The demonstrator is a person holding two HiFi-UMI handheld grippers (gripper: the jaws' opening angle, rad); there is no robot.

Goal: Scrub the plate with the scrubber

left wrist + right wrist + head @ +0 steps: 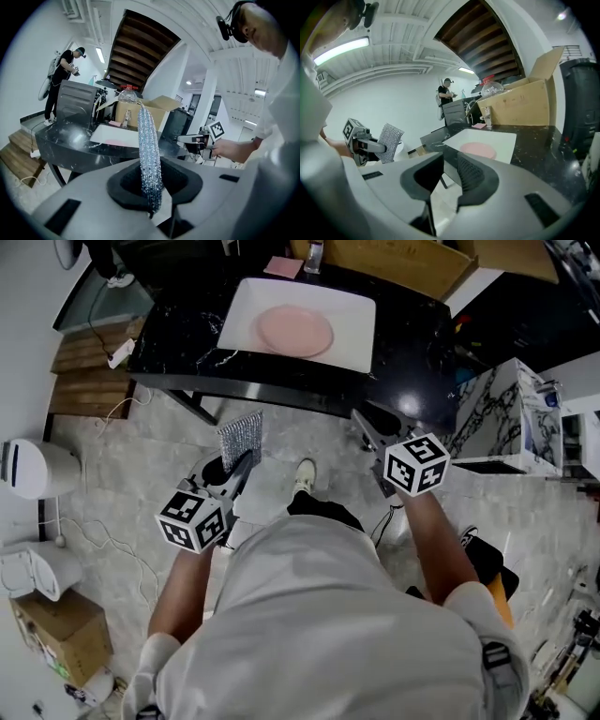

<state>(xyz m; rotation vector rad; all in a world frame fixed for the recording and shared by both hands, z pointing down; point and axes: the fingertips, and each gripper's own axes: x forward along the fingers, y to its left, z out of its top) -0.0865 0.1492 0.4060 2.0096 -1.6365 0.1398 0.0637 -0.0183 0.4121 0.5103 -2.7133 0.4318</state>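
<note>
Left gripper [240, 468] pinching a flat silver mesh scrubber [241, 433]; right gripper [367, 424] spread and empty.

The left gripper's [152, 187] dark padded jaws press on the lower edge of the glittering woven scrubber [149, 150], which stands upright, edge-on to its camera. The right gripper's [450, 173] ribbed black jaws stand apart with nothing between them. Beyond both, a smooth round pale pink plate [295, 331] lies flat on a white rectangular tray [251, 302], untouched, on the glossy black white-veined desk [183, 345]. A brown cardboard box [403, 259] stands at the desk's far edge.
</note>
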